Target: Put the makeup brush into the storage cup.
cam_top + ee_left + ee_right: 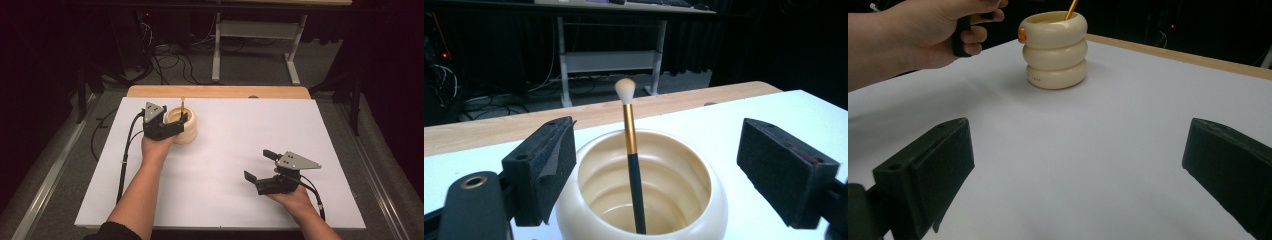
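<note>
- Brush (630, 150) stands in the cream ringed holder (642, 200), bristle tip up, dark handle leaning on the inner wall; judged from that, the placing looks done.
- My left gripper (172, 122) hovers at the holder's rim with its jaws spread wide, one pad on each side of the mouth, the brush midway between them and touching neither.
- In the left gripper view my left fingers (544, 160) grip nothing; the near pad sits just beside the holder's outer wall, and I cannot tell whether it brushes it.
- My right gripper (260, 167) rests low over the white board (240, 150), well apart from the holder, which lies far ahead of its tips in the right gripper view.
- Its jaws also gape wide, with bare board between my right fingers (928, 170) and nothing held.
- What seems left is small: drawing my left hand (156, 147) back from the holder without knocking the brush or tipping the pot.
- No other item lies near either set of fingers, so I judge the work almost finished.
</note>
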A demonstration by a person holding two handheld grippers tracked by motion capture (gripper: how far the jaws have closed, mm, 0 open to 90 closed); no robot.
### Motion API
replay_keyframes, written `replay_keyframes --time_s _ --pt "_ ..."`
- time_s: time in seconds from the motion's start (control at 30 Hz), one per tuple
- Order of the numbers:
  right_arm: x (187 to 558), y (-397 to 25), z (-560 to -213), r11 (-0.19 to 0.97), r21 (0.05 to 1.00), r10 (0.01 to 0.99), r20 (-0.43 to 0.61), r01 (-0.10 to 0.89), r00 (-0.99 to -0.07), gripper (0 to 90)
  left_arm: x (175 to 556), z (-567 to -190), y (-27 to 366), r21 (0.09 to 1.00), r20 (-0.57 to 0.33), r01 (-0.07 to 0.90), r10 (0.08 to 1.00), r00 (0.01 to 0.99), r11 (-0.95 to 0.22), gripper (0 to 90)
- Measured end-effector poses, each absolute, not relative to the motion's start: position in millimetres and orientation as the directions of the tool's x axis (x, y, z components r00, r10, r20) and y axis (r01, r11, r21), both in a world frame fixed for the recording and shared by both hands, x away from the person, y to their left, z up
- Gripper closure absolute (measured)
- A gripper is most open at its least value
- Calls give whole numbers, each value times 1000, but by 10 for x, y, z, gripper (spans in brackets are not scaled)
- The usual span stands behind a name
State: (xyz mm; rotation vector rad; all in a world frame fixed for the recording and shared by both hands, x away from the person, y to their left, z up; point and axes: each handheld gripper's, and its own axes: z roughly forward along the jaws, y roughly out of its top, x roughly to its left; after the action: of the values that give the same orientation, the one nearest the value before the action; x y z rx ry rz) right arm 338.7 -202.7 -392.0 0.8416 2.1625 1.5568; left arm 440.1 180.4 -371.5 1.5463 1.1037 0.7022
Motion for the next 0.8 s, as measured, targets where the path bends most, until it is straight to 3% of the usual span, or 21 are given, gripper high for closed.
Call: replay_keyframes --time_s 0.8 --pt "3405 -2018 -3924 223 938 656 57 266 -752 16 3986 -3755 2058 950 -118 311 911 395 -11 39"
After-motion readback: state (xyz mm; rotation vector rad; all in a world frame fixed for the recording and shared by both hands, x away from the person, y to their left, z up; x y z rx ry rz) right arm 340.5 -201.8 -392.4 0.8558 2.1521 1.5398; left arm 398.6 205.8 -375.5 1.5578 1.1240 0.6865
